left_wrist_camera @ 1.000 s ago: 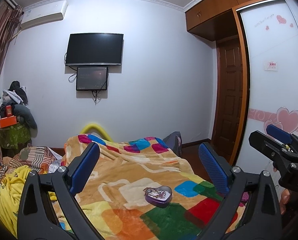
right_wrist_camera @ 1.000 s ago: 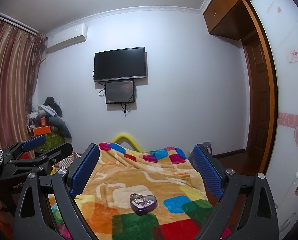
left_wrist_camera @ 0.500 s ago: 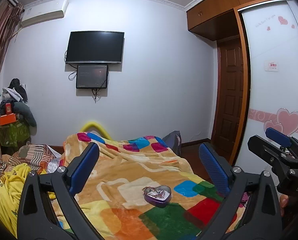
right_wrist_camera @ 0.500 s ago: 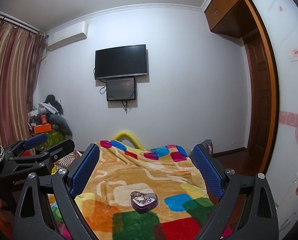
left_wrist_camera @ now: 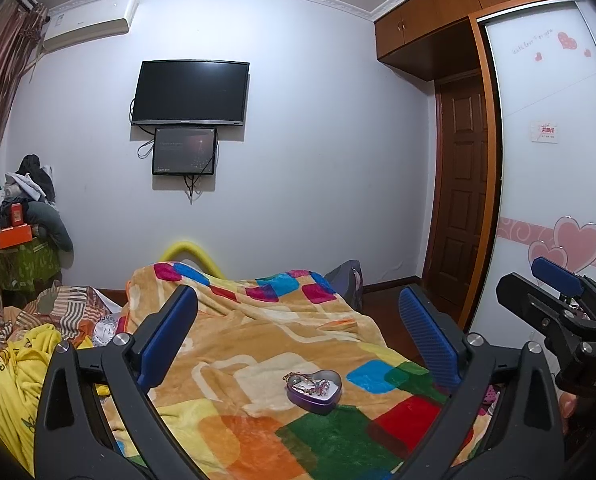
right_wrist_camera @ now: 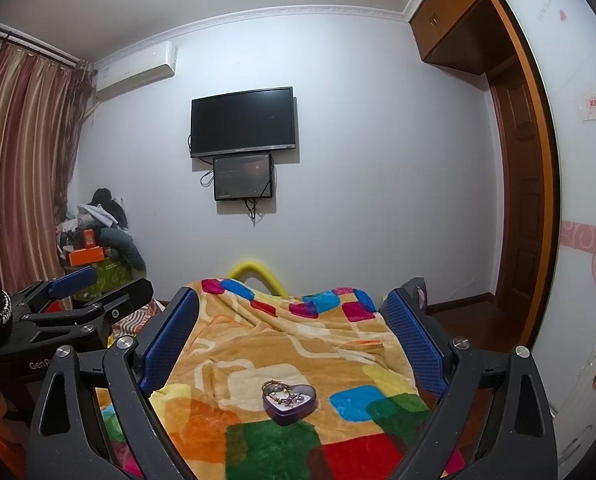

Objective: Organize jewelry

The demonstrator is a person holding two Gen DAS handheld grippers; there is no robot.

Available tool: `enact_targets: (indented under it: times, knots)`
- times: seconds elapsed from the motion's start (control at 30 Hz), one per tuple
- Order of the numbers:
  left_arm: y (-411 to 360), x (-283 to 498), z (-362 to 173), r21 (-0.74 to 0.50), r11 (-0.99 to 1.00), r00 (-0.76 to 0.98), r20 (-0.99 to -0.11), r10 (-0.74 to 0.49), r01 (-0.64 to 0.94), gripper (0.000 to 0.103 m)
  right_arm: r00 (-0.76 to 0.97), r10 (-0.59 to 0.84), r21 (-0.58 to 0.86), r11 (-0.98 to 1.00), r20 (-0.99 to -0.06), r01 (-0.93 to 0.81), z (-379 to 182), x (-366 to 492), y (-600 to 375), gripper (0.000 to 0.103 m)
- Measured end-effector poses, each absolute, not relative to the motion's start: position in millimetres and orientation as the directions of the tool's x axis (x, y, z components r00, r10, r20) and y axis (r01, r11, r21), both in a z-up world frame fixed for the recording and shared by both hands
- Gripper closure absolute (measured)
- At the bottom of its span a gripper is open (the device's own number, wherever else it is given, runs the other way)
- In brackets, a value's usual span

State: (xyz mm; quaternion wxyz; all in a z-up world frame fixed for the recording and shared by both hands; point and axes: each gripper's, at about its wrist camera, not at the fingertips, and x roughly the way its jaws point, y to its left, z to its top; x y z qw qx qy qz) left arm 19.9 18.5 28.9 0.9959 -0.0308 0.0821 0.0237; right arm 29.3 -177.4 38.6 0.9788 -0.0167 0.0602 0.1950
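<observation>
- A purple heart-shaped tin (left_wrist_camera: 313, 386) is seen lidless on a patchwork blanket (left_wrist_camera: 258, 332), ahead of and between both tools' fingers.
- Jewelry (right_wrist_camera: 284, 394) is seen lying tangled inside the tin, with one chain draped over its rim.
- The left gripper (left_wrist_camera: 298, 348) and right gripper (right_wrist_camera: 292, 346) are held spread wide and empty, above the bed.
- The stage cannot be judged: jewelry gathered, or awaiting sorting.
</observation>
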Motion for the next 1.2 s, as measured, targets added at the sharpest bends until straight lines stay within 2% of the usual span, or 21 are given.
enact_targets:
  times: [1.2]
  knots:
    - [13.8, 17.9, 29.4, -0.065, 0.997, 0.987, -0.160, 0.020, -0.030, 0.001, 0.917, 0.379, 0.002, 0.924, -0.126, -0.382, 37.9, 28.2, -177.7, 0.009]
